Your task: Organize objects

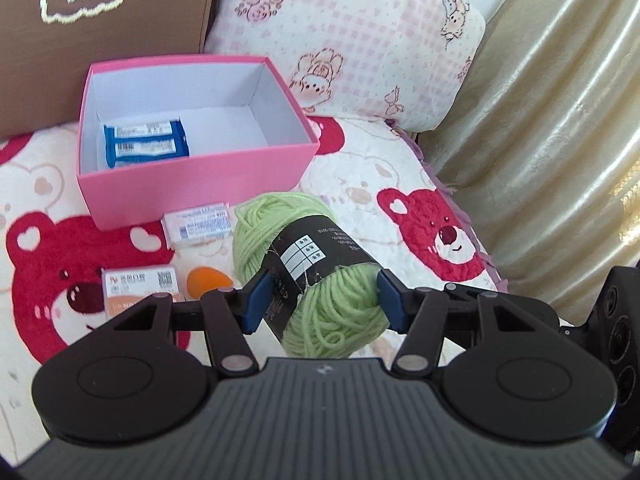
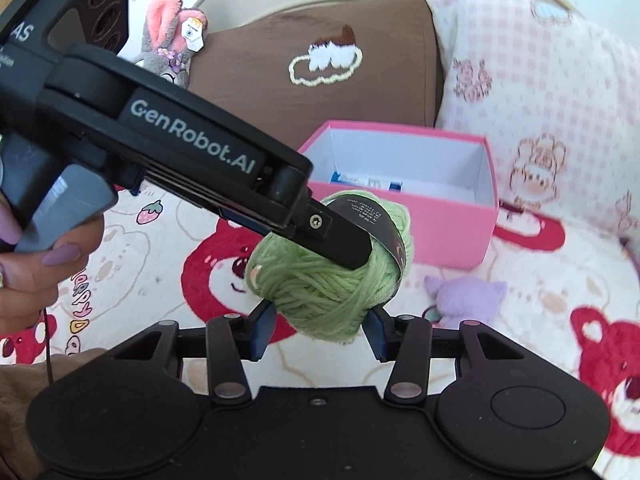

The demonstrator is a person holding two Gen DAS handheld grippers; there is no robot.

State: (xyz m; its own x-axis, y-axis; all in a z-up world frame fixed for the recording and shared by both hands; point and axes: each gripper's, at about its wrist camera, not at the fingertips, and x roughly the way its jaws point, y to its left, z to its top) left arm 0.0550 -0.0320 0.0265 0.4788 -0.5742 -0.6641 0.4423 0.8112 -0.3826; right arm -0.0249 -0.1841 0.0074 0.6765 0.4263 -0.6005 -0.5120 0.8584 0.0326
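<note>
A ball of green yarn (image 1: 320, 312) with a black label band hangs above the bed, with my left gripper (image 1: 324, 300) shut on it, blue pads pressed into both sides. In the right wrist view the same green yarn (image 2: 316, 292) sits between the pads of my right gripper (image 2: 319, 332), which touch its lower end on both sides; the left gripper's black finger (image 2: 344, 244) crosses its top. Behind stands an open pink box (image 1: 192, 176) holding blue packets (image 1: 144, 142); the pink box (image 2: 448, 236) is also just beyond the yarn in the right wrist view.
Two small packets (image 1: 200, 226) (image 1: 140, 284) and an orange item (image 1: 208, 282) lie on the bear-print blanket before the box. A purple plush (image 2: 464, 296), a bunny plush (image 2: 172, 40), a brown cushion (image 2: 320, 60) and a pink check pillow (image 1: 352, 40) surround it. A person's hand (image 2: 40, 264) holds the left gripper.
</note>
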